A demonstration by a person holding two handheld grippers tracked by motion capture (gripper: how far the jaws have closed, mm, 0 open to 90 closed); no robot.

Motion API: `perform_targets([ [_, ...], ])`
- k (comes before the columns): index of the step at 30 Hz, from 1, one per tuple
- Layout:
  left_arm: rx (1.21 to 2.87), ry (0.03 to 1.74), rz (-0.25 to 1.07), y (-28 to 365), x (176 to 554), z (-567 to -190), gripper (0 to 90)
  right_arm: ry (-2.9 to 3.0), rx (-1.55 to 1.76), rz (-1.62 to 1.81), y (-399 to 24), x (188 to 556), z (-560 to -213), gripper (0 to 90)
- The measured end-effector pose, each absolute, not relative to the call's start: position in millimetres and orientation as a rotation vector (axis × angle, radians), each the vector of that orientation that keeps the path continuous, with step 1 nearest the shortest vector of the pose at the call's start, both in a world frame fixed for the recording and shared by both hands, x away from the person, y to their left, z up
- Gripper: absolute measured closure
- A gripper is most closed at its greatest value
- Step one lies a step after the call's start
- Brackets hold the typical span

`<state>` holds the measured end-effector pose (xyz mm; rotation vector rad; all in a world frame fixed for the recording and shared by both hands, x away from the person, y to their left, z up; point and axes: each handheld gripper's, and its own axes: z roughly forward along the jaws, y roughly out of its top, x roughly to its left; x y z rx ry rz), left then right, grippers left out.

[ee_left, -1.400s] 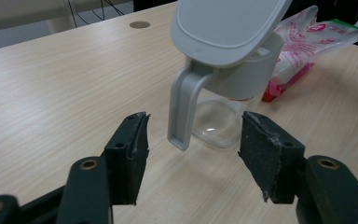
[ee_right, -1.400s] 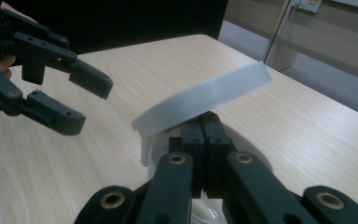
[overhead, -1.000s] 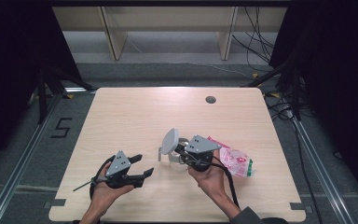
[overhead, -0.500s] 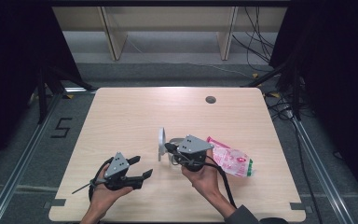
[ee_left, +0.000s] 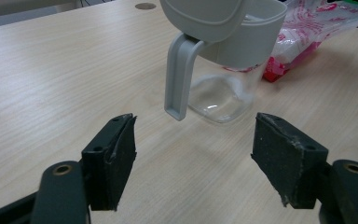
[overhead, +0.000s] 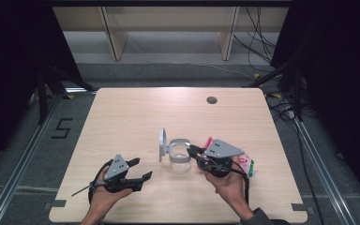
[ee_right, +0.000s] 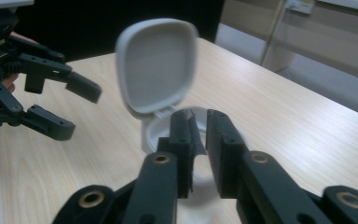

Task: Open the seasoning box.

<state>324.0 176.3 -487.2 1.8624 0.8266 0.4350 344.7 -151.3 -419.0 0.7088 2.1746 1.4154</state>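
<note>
We have the clear square plastic jar with its grey rim and handle (overhead: 180, 158) standing mid-tabletop (overhead: 136, 117), its grey hinged lid (overhead: 161, 144) already flipped up. Our right hand-held gripper (overhead: 193, 151) sits at the rim, its jaws just eased to a narrow gap around the wall; whether they press it we cannot tell. Our left hand-held gripper (overhead: 141, 169) waits wide and empty nearby. The pink-printed plastic bag (overhead: 248, 165) behind looks untouched, so filling seems left.
</note>
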Motion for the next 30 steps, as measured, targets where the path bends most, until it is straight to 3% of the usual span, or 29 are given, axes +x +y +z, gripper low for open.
perform_targets([
  [17,1.871,0.833,0.427,177.6,323.1,-488.4,28.8,2.003,1.049,1.295,-250.1,316.7,-423.4,64.9],
  [30,1.869,0.831,0.42,177.5,323.5,-490.4,28.8,1.966,1.251,1.188,-284.0,323.9,-436.6,52.4],
])
